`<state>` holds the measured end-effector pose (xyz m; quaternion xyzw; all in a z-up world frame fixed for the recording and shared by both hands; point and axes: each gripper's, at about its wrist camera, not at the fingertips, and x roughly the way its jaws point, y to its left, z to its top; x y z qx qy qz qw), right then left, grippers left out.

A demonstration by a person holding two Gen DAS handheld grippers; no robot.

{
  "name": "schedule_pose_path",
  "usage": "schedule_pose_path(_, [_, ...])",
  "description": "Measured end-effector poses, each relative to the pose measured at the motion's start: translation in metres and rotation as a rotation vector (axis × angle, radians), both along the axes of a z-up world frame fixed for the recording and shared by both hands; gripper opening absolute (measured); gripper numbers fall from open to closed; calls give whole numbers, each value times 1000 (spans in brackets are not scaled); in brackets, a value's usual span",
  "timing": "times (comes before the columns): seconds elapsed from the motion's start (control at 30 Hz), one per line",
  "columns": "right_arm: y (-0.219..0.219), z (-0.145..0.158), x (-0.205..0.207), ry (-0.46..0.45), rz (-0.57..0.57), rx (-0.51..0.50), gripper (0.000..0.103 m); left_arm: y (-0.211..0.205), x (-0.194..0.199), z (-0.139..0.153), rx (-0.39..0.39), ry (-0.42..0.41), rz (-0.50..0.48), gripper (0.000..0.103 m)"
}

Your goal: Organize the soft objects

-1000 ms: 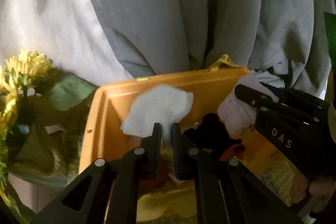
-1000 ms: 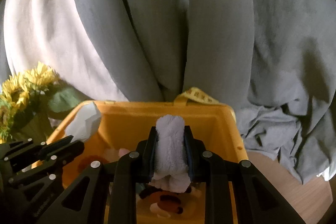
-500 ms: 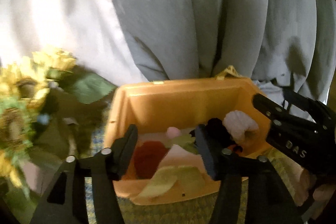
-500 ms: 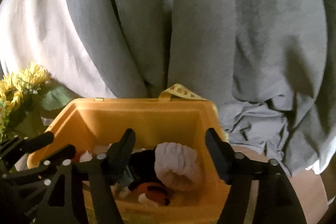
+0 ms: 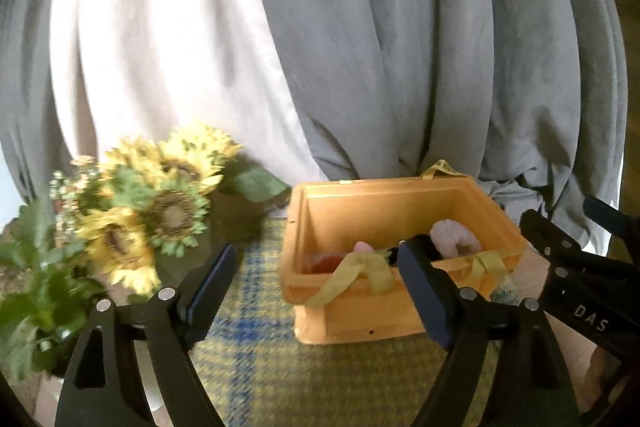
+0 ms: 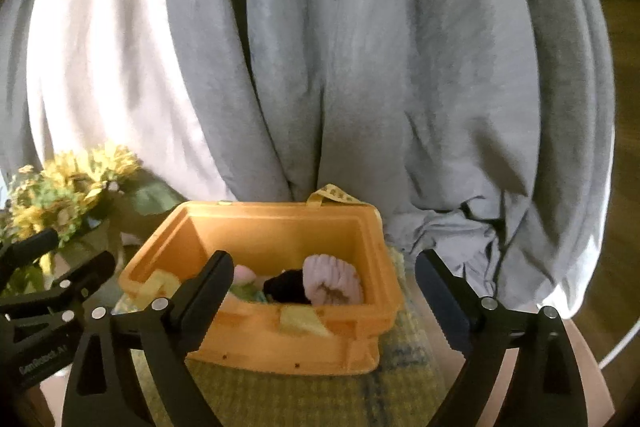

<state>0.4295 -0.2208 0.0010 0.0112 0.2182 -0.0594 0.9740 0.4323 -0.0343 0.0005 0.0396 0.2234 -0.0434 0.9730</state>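
Note:
An orange bin [image 5: 384,319] [image 6: 288,343] stands on a yellow-blue checked cloth [image 5: 320,379]. Inside lie a rolled white towel [image 6: 332,285] [image 5: 454,241], a black soft item [image 6: 286,285], a pink item [image 6: 242,273] and a red one [image 5: 326,261]. A yellow strap [image 5: 352,273] hangs over the near rim. My left gripper [image 5: 316,283] is open and empty, in front of the bin's left side. My right gripper [image 6: 324,291] is open and empty, in front of the bin. Each gripper shows in the other's view, the right [image 5: 576,291] and the left [image 6: 52,299].
Artificial sunflowers [image 5: 160,215] [image 6: 68,187] stand left of the bin. Grey and white draped fabric [image 6: 320,67] hangs behind it. Bare wooden table [image 6: 592,367] shows at the right of the cloth.
Both grippers opened and pulled back from the bin. The left let go of a white pad, the right let go of the rolled towel, which now lies in the bin.

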Motion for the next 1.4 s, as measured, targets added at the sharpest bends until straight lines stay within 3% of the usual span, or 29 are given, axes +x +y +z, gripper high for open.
schedule_pose_path(0.13, [4,6,-27,-3,-15,1,93,10,-29,9,17,-36,9,91])
schedule_pose_path(0.47, [28,13,-102,-27,-103,-8,93,37,-93,17,28,-97,-41,101])
schedule_pose_path(0.77, [43,18,-156,-33,-142,5,93,47,-144,23,27,-120,-65,102])
schedule_pose_path(1.4, [35,36,-262,-70,-58,-6,96,41,-267,30,-14,-136,-31,103])
